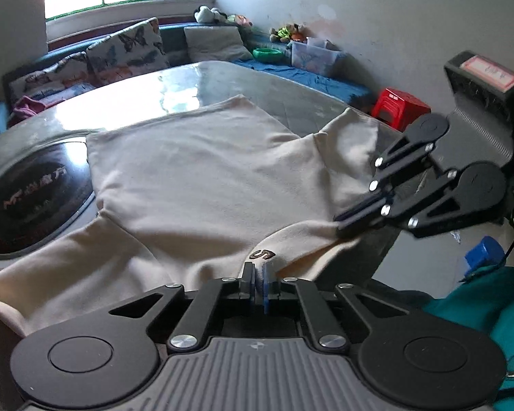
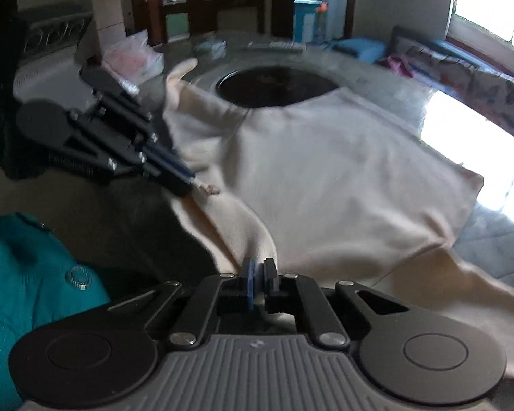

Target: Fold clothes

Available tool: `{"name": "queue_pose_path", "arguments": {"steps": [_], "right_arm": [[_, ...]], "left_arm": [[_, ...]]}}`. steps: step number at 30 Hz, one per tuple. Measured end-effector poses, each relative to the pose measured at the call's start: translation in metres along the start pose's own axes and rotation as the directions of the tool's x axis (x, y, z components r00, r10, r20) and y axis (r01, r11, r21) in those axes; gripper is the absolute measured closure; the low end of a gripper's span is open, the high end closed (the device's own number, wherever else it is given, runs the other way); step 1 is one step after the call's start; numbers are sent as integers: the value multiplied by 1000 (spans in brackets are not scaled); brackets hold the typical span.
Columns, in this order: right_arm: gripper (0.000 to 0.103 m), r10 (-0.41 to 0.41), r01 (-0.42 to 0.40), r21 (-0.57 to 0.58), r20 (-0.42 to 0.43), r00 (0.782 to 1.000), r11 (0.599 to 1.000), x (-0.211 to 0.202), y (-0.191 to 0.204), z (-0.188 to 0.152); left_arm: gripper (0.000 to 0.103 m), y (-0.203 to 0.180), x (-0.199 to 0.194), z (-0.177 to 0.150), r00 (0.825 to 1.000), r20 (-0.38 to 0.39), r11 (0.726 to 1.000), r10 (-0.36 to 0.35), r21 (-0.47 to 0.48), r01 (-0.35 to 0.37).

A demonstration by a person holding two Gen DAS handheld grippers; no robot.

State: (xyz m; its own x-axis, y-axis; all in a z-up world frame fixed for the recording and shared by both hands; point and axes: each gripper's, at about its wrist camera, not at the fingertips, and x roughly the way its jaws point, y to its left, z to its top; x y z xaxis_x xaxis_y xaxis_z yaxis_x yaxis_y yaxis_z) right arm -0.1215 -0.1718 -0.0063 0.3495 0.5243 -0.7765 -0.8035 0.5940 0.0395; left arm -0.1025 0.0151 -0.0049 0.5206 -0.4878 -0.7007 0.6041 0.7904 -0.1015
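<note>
Right across the grey table (image 1: 188, 78) lies a cream sweatshirt (image 1: 202, 171), spread mostly flat with its sleeves trailing off to either side. Its near edge is bunched and lifted where both tools pinch it. A small brown mark shaped like a 5 sits on the fabric just ahead of the left gripper (image 1: 258, 275), whose fingers are pressed together on a fold of the cloth near the collar. Over to its right, the right gripper (image 1: 346, 221) is likewise clamped on the sweatshirt's edge, the fabric pulled up into a ridge between the two.

Seen from the right side, the right gripper (image 2: 258, 269) nips the cream cloth narrowly, and the left gripper (image 2: 186, 179) bites the same hem further along.

A round black hotplate (image 1: 34, 191) is set into the table, partly covered by the garment's far edge. Beyond stand butterfly cushions (image 1: 126, 48), a red stool (image 1: 399, 106) and a clear plastic box (image 1: 313, 56). Teal clothing (image 2: 24, 274) fills the near corner.
</note>
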Motion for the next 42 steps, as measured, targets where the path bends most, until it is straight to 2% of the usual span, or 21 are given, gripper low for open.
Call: {"name": "queue_pose_path", "arguments": {"steps": [4, 7, 11, 14, 18, 22, 29, 35, 38, 42], "right_arm": [[93, 44, -44, 27, 1, 999, 999, -4, -5, 2], [92, 52, -53, 56, 24, 998, 997, -16, -16, 7], [92, -73, 64, 108, 86, 994, 992, -28, -40, 13], [89, -138, 119, 178, 103, 985, 977, -21, -64, 15], [89, -174, 157, 242, 51, 983, 957, 4, -88, 11], [89, -184, 176, 243, 7, 983, 954, 8, -97, 0], [80, -242, 221, 288, 39, 969, 932, -7, -125, 14], [79, -305, 279, 342, 22, 952, 897, 18, -169, 31], [80, -327, 306, 351, 1, 945, 885, 37, -190, 38], [80, -351, 335, 331, -12, 936, 882, 53, -198, 43]], "left_arm": [[95, 5, -6, 17, 998, 56, 1000, -10, 4, 9], [95, 5, 8, 20, 998, 51, 1000, -29, -11, 29], [95, 4, 30, 23, 998, 36, 998, -57, -34, 58], [95, 3, 46, 25, 997, 26, 996, -78, -51, 80], [95, -4, 54, 19, 995, -4, 994, -104, -46, 103], [95, -1, 55, 19, 993, -17, 992, -113, -55, 112], [94, 34, 65, 49, 999, 30, 993, 11, -119, -7], [94, 70, 85, 68, 994, 25, 975, 104, -199, -97], [94, 86, 92, 69, 988, 4, 956, 152, -253, -146], [94, 101, 71, 59, 971, 19, 922, 238, -319, -220]]}}
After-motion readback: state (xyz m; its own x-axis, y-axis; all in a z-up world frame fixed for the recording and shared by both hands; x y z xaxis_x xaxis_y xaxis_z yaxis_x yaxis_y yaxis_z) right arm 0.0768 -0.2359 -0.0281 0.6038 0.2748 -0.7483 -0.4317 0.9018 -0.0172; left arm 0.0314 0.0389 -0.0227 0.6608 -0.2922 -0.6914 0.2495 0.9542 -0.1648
